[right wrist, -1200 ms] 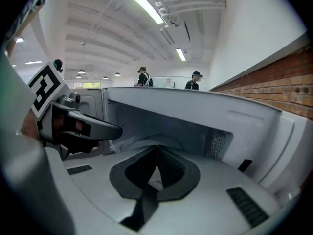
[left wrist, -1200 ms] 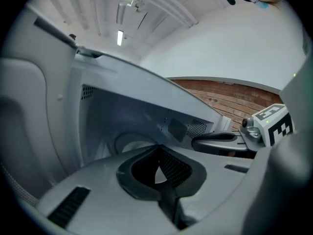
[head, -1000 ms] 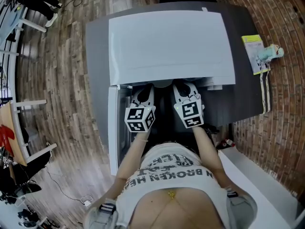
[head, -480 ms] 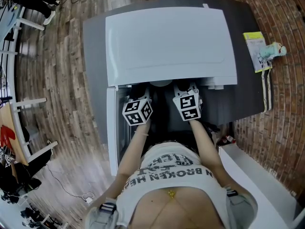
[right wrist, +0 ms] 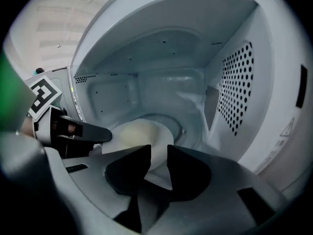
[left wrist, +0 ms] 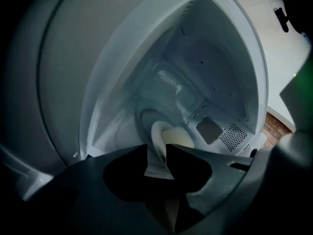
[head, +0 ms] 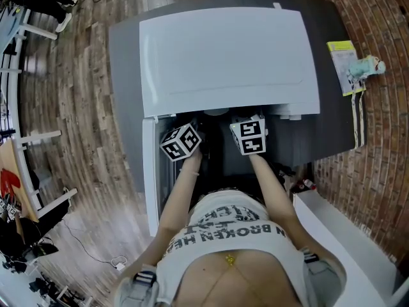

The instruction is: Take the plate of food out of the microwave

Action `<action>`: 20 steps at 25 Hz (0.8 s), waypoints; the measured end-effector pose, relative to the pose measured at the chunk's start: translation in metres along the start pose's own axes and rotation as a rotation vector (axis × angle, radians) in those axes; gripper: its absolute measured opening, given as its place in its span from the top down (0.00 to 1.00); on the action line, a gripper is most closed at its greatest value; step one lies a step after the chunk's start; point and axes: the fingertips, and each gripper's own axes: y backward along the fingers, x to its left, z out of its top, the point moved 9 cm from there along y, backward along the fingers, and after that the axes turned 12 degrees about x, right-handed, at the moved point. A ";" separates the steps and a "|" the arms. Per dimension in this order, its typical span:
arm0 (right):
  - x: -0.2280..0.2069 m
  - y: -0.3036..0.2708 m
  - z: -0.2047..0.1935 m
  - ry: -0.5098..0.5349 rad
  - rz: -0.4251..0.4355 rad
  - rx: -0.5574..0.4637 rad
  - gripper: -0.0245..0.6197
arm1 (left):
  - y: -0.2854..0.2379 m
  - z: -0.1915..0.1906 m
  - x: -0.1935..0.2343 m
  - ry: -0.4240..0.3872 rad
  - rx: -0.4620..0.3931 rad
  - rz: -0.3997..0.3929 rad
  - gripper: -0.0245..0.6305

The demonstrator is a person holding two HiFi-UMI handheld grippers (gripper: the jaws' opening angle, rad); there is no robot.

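Note:
The white microwave [head: 230,50] stands with its door [head: 148,171] swung open to the left. Inside, a pale plate [right wrist: 139,133] with light food lies on the turntable. My left gripper [left wrist: 156,153] is shut on the plate's [left wrist: 176,137] left rim, and its finger [right wrist: 93,131] shows lying over that rim. My right gripper [right wrist: 159,153] straddles the near rim, its jaws opening and apart from the plate. In the head view only the marker cubes show at the cavity mouth, the left one [head: 180,141] and the right one [head: 248,136].
The microwave sits on a dark grey table [head: 332,126]. A yellow-green packet [head: 345,66] lies at the table's right edge. The cavity's perforated right wall [right wrist: 237,92] is close to my right gripper. A white bench [head: 345,248] stands at lower right.
Both grippers have pushed forward, deeper into the microwave cavity. The left marker cube has tilted.

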 end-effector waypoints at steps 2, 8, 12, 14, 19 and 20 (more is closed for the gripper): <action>-0.001 -0.003 -0.002 -0.024 0.012 0.013 0.84 | -0.005 0.000 0.001 0.036 0.002 -0.047 0.81; -0.002 -0.005 -0.007 -0.076 0.046 0.022 0.84 | -0.007 0.001 0.002 0.108 0.012 -0.070 0.85; -0.005 -0.003 -0.012 -0.171 0.079 0.013 0.84 | -0.007 0.000 0.002 0.145 0.020 -0.072 0.86; -0.007 0.000 -0.015 -0.208 0.087 0.015 0.83 | -0.007 -0.001 0.001 0.167 0.029 -0.076 0.87; -0.015 0.006 -0.028 -0.356 0.124 -0.001 0.80 | -0.004 -0.006 0.000 0.219 0.043 -0.080 0.88; -0.016 0.007 -0.030 -0.376 0.136 -0.005 0.79 | -0.003 -0.006 0.000 0.227 0.047 -0.080 0.88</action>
